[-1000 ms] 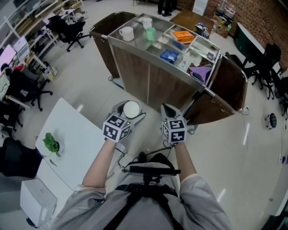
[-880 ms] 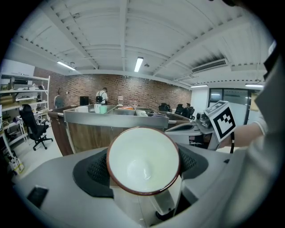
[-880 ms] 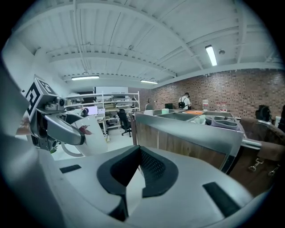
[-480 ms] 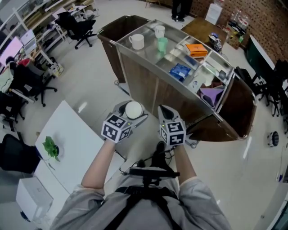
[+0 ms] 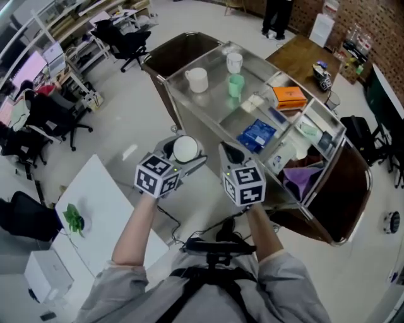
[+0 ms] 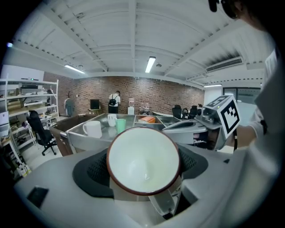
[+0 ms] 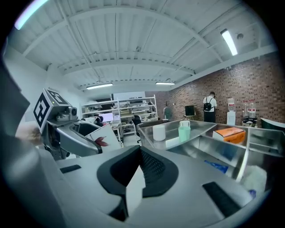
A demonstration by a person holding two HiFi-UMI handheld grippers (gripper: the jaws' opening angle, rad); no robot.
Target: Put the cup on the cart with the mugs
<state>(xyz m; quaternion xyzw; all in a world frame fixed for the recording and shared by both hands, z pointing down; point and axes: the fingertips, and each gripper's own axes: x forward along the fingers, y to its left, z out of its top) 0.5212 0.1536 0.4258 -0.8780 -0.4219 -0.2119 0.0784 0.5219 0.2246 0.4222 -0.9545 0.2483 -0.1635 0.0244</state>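
Observation:
My left gripper [image 5: 183, 153] is shut on a white cup [image 6: 143, 160] with a brown rim, whose mouth faces the camera in the left gripper view. The cup [image 5: 185, 149] hangs over the floor, just short of the steel-topped cart [image 5: 211, 117]. On the cart's far left section stand a white mug [image 5: 197, 79], a second white mug [image 5: 234, 61] and a green cup [image 5: 235, 85]. My right gripper [image 5: 231, 153] is beside the left one, its pads [image 7: 149, 171] together with nothing held.
The cart's other compartments hold an orange box [image 5: 290, 96], a blue packet [image 5: 257, 134] and a purple cloth [image 5: 298, 180]. A white table [image 5: 95, 195] with a green plant [image 5: 74, 219] lies behind at the left. Office chairs [image 5: 129, 39] and a standing person [image 5: 276, 14] are farther off.
Both grippers have travelled forward and risen toward the cart, which now lies closer and lower in the head view. The cup stays in the left gripper.

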